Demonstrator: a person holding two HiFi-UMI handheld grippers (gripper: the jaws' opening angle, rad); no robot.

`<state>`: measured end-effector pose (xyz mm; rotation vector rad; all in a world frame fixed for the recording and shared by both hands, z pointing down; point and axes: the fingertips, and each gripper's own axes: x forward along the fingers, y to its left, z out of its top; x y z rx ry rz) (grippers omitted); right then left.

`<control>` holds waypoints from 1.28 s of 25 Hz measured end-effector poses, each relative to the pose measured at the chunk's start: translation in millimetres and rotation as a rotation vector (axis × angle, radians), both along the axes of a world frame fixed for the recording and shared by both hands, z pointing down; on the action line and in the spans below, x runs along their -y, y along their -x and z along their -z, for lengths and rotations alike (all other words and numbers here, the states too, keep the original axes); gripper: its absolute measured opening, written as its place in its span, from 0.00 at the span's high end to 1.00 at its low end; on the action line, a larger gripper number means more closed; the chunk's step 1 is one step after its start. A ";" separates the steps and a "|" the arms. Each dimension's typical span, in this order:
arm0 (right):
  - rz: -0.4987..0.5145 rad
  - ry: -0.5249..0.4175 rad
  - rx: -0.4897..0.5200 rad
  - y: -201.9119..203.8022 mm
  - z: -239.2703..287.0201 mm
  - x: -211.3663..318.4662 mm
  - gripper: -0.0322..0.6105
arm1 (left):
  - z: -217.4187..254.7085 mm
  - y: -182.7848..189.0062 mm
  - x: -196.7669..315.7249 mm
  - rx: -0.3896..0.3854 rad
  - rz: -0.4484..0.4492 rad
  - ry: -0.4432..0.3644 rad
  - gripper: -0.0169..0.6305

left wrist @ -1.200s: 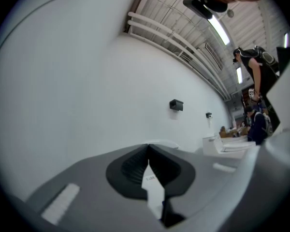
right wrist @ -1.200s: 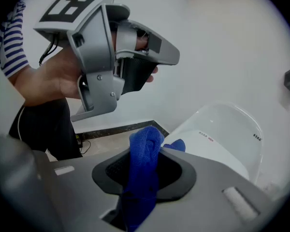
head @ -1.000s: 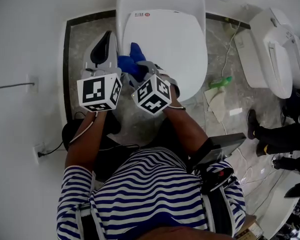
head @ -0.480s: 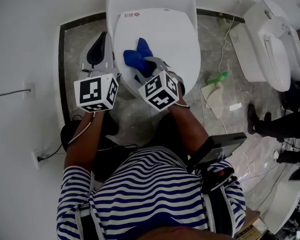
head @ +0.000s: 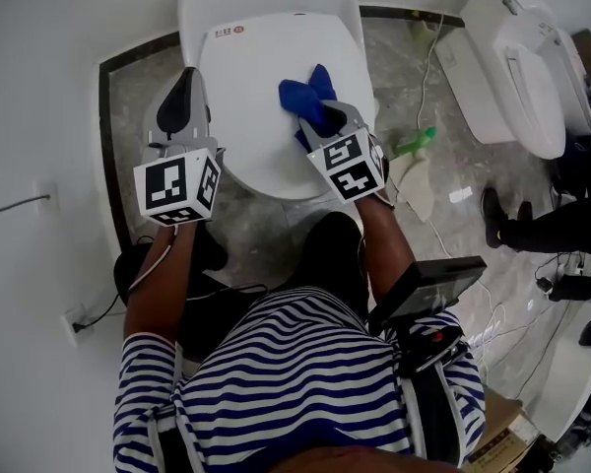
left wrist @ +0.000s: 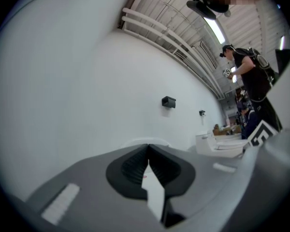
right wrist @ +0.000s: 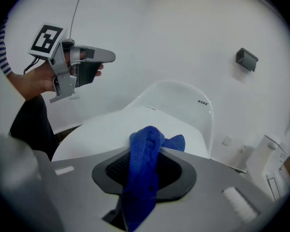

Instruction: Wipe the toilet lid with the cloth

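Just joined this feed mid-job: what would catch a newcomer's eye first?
The bright blue cloth, clamped in the right gripper's jaws over the right side of the white toilet lid. Next, the left gripper, jaws shut on nothing, beside the lid's left edge.

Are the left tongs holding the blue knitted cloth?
No, the left tongs are shut and empty; the blue knitted cloth sits clamped in the right tongs.
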<state>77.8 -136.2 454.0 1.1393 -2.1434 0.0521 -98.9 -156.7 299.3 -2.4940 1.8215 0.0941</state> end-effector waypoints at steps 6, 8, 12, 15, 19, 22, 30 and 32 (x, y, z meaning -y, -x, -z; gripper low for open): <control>-0.119 0.017 0.042 -57.6 -3.5 0.7 0.77 | -2.2 -11.8 1.7 0.008 -0.010 0.005 0.97; -0.148 0.022 0.044 -73.1 -5.7 0.1 0.77 | -3.4 -15.7 3.1 0.014 -0.014 0.008 0.97; -0.205 0.036 0.047 -102.3 -12.0 -3.2 0.77 | -6.3 -23.2 4.8 0.019 -0.020 0.014 0.97; -0.241 0.047 0.061 -120.9 -17.5 -4.4 0.77 | -8.0 -29.3 6.4 0.021 -0.026 0.016 0.97; -0.279 0.066 0.075 -139.4 -24.7 -5.3 0.77 | -9.5 -36.6 7.7 0.026 -0.035 0.019 0.97; -0.287 0.071 0.092 -145.4 -26.2 -6.3 0.77 | -9.9 -39.4 7.6 0.028 -0.035 0.022 0.97; -0.269 0.035 0.083 -143.3 -11.1 -8.2 0.77 | -11.4 -36.7 6.7 0.031 -0.029 0.023 0.97; -0.256 0.002 0.087 -137.9 5.8 -9.0 0.77 | -11.5 -32.9 5.9 0.030 -0.025 0.024 0.97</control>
